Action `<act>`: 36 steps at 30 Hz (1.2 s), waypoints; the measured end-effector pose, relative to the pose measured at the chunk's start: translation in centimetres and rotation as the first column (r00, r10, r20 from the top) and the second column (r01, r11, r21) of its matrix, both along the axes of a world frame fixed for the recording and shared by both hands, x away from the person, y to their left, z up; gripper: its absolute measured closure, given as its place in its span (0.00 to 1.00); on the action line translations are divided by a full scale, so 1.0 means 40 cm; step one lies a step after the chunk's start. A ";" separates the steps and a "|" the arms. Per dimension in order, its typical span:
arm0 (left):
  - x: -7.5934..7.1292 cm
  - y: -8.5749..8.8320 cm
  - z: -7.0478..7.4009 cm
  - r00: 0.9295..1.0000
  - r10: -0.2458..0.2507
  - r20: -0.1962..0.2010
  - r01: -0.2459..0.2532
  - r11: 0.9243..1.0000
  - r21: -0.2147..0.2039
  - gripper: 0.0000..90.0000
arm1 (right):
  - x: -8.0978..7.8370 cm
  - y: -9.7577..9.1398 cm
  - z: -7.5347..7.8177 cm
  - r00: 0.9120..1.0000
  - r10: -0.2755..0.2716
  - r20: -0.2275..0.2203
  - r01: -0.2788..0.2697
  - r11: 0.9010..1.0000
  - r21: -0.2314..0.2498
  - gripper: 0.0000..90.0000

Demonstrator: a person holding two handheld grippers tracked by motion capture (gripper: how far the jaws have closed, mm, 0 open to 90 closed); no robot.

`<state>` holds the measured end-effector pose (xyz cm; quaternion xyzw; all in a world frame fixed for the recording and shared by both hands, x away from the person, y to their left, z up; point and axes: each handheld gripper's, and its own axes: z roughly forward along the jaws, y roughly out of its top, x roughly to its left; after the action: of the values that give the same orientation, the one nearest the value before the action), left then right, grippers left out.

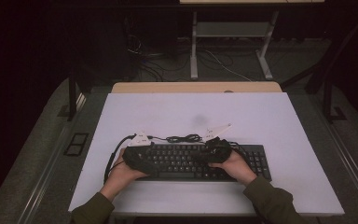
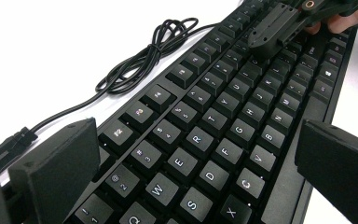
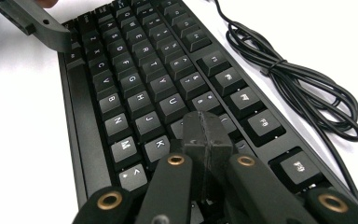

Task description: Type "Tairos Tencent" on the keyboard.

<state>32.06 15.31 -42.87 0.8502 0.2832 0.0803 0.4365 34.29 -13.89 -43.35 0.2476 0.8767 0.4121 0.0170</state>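
Black keyboard (image 2: 223, 130) lies under both tongs: left tongs (image 2: 196, 158) wide, right tongs (image 3: 207, 133) closed, empty.

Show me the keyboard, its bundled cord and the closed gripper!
keyboard (image 1: 186, 161): high view, on the middle keys.
cord (image 3: 303, 91): right gripper view, on the coiled loops beside the keyboard.
right gripper (image 3: 207, 133): right gripper view, on its shut jaws over the keys.

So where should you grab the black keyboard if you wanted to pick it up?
Probably by its two short ends, one gripper from each side. The keyboard lies flat and long across the white table, so its middle offers only keys. The left gripper is open wide astride the left end; the right gripper is shut over the keys, so it would need opening first. Avoid the bundled cable.
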 end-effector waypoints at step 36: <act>0.000 0.000 0.000 1.000 -0.003 0.001 0.003 1.000 0.006 0.00 | 0.000 0.003 -0.001 1.000 0.008 0.005 -0.008 1.000 -0.012 0.99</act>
<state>32.06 15.33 -42.86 0.8519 0.2814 0.0806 0.4342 34.29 -13.79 -43.40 0.2429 0.8801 0.4076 0.0187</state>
